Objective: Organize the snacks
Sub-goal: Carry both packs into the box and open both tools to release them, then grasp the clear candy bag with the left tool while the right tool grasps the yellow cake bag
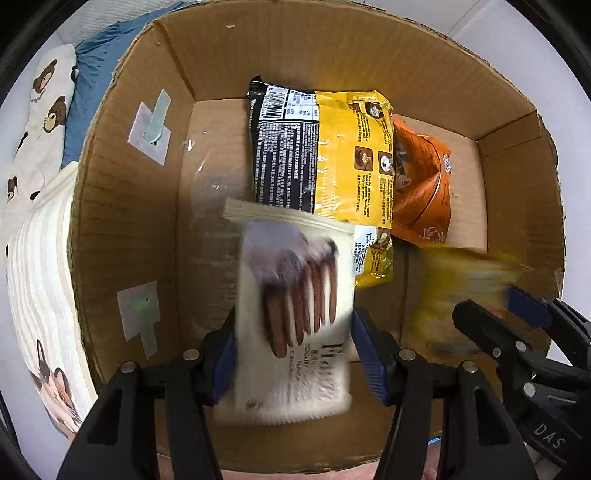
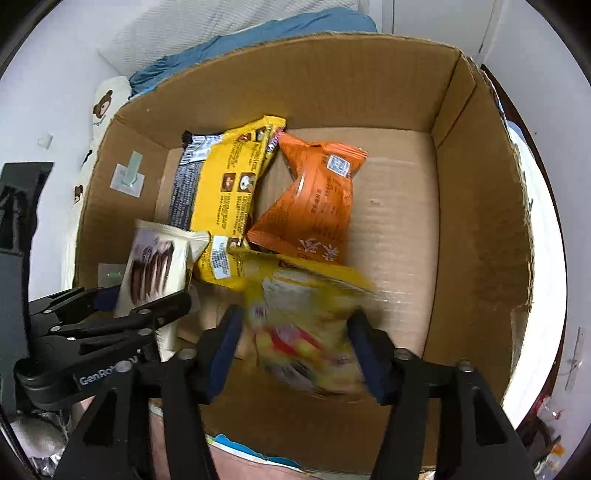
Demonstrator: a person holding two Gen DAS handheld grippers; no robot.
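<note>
An open cardboard box [image 1: 332,55] [image 2: 332,74] lies below both grippers. On its floor a black and yellow bag [image 1: 332,158] [image 2: 225,177] rests beside an orange packet [image 1: 421,177] [image 2: 314,206]. My left gripper [image 1: 295,321] [image 2: 144,297] points down into the box, shut on a white packet [image 1: 295,295] [image 2: 151,266] printed with brown sticks. My right gripper [image 2: 295,317] [image 1: 487,304] is beside it with its jaws apart. A blurred yellow packet [image 2: 306,314] [image 1: 454,280] sits between the jaws, clear of the left pad.
The box's right half has bare cardboard floor [image 2: 399,221]. Tape patches [image 1: 147,133] stick to the left wall. Outside on the left lie bear-print bedding [image 1: 40,122] and a blue cloth [image 1: 96,74] [image 2: 258,33].
</note>
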